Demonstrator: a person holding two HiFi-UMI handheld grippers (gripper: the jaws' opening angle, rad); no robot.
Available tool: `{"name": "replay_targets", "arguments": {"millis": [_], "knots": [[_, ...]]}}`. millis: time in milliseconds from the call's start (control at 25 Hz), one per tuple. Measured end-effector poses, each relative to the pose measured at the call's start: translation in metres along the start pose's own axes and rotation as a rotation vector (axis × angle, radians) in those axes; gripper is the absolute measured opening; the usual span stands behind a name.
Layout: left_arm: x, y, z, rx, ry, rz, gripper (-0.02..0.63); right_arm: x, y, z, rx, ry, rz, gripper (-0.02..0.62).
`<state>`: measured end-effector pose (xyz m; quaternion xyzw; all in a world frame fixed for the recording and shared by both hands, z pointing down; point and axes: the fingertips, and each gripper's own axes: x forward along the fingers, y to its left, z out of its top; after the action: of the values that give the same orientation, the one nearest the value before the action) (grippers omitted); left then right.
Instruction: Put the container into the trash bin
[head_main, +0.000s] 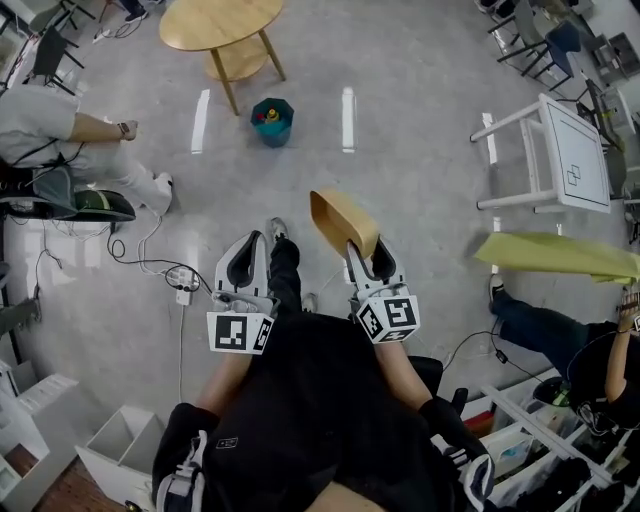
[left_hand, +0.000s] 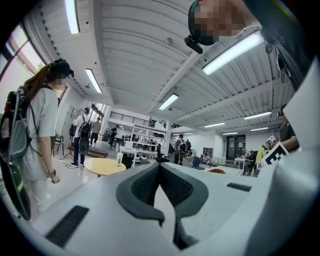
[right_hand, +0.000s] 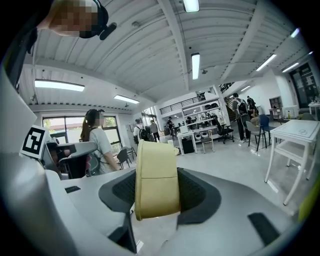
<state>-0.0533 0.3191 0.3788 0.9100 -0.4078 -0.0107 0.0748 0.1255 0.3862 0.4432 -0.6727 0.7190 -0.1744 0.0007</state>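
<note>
Tan container (head_main: 345, 220) sits clamped between the jaws of the right gripper (head_main: 368, 252), held out above the grey floor (head_main: 420, 130) in front of the person. To its left, the left gripper (head_main: 252, 240) has its jaws closed together on nothing. Farther off, a teal trash bin (head_main: 272, 121) stands on the floor beside a round wooden table (head_main: 220, 22).

Container (head_main: 343, 220) between fingers (right_hand: 197, 194) of right gripper (head_main: 368, 250), trash bin (head_main: 272, 121) ahead, beside table (head_main: 215, 20)
</note>
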Motion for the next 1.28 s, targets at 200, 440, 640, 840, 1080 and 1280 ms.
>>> {"name": "replay_targets", "arguments": {"millis": [200, 440, 640, 840, 1080, 1280], "knots": [[0.067, 0.059, 0.014, -0.019, 0.011, 0.021, 0.009, 0.087, -0.011, 0.032, -0.024, 0.029, 0.0, 0.229], [0.137, 0.127, 0.034, -0.032, -0.007, 0.049, 0.009, 0.188, -0.02, 0.061, -0.047, 0.057, 0.002, 0.229], [0.172, 0.17, 0.039, -0.02, -0.008, 0.07, 0.009, 0.258, -0.02, 0.071, -0.065, 0.073, 0.032, 0.229], [0.198, 0.197, 0.04, -0.049, 0.009, 0.114, 0.009, 0.316, -0.022, 0.073, -0.084, 0.123, 0.08, 0.229], [0.249, 0.226, 0.028, -0.06, 0.025, 0.194, 0.009, 0.405, -0.042, 0.065, -0.115, 0.193, 0.165, 0.229], [0.296, 0.267, 0.024, -0.083, 0.065, 0.279, 0.009, 0.493, -0.05, 0.049, -0.154, 0.29, 0.239, 0.229]]}}
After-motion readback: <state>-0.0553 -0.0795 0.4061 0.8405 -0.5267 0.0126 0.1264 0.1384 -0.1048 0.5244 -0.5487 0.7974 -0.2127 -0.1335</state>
